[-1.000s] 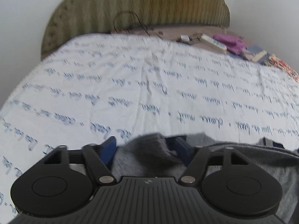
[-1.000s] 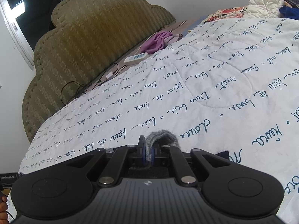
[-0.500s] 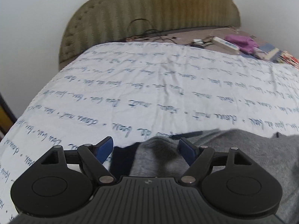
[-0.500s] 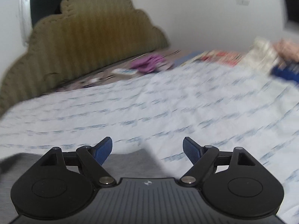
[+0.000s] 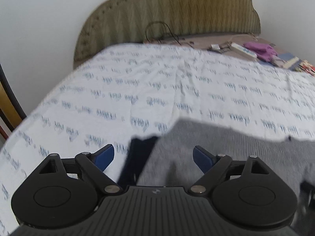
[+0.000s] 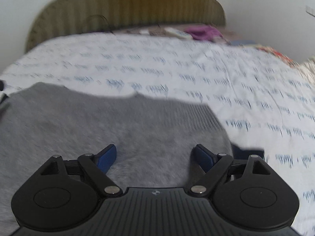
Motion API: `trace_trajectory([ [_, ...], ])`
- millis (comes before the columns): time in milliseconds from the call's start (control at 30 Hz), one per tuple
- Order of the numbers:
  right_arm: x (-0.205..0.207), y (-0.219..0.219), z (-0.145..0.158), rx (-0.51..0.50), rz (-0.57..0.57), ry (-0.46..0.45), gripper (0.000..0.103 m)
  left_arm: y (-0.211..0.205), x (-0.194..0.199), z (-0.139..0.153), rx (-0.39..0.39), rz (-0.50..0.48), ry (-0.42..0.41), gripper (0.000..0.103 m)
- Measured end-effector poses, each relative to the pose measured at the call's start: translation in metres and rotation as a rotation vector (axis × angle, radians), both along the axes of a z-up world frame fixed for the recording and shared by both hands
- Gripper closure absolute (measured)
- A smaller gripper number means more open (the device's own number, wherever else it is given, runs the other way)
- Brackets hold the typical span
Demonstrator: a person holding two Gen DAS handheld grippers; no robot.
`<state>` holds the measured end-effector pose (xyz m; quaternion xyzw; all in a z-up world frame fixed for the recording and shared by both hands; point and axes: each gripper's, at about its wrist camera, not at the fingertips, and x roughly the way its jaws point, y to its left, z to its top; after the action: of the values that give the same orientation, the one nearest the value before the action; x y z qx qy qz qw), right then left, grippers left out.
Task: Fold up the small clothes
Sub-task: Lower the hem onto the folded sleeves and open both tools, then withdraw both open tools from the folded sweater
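Observation:
A grey knitted garment [image 5: 226,149] [image 6: 102,122] lies flat on the white bedspread with blue writing [image 5: 137,82] [image 6: 256,90]. A dark navy part [image 5: 137,159] shows at its left edge, and another dark bit [image 6: 246,151] at its right edge. My left gripper [image 5: 153,155] hovers over the garment's left edge, its jaws opening wide, its blue pads clear of the cloth. Over the right half of the garment hangs my right gripper [image 6: 155,155], jaws also opening, with nothing pinched between them.
An olive padded headboard [image 5: 177,13] [image 6: 128,5] stands at the far end. Along the head of the bed lie a black cable [image 5: 159,29], a white remote [image 5: 243,51], purple cloth [image 5: 261,51] [image 6: 204,31] and books [image 5: 291,61]. The bed's left edge drops off near a wooden frame [image 5: 7,102].
The right gripper let go of the pinched grey cloth, opened wide, rolled level and drew back over the garment. The left gripper opened wider and pulled back; the garment now lies flat.

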<state>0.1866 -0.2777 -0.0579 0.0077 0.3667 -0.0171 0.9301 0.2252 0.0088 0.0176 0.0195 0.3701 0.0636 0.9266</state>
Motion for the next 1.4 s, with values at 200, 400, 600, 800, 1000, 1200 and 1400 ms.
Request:
trace_trajectory([
  [200, -0.037, 0.002, -0.001, 0.008, 0.048, 0.004, 0.007, 0.007, -0.041, -0.036, 0.018, -0.089, 0.081, 0.015],
  [400, -0.077, 0.000, -0.009, -0.051, 0.127, 0.028, 0.000, 0.022, -0.078, -0.051, 0.083, -0.143, 0.069, 0.012],
  [600, -0.123, 0.002, -0.011, -0.131, 0.168, 0.026, 0.000, 0.045, -0.107, -0.054, 0.019, -0.165, 0.070, 0.011],
  [800, -0.173, -0.042, -0.003, 0.155, -0.003, -0.037, 0.000, 0.066, -0.128, -0.049, -0.059, -0.174, 0.048, 0.012],
  [1000, -0.187, -0.092, -0.018, 0.632, -0.105, -0.062, 0.005, 0.088, -0.123, -0.053, -0.273, -0.167, 0.084, 0.022],
  [1200, -0.171, -0.084, -0.029, 0.786, -0.090, -0.030, 0.052, 0.092, -0.122, -0.055, -0.419, -0.154, 0.069, 0.039],
  [1400, -0.174, -0.086, -0.037, 0.796, -0.165, -0.058, 0.091, 0.103, -0.125, -0.055, -0.442, -0.106, 0.058, 0.091],
])
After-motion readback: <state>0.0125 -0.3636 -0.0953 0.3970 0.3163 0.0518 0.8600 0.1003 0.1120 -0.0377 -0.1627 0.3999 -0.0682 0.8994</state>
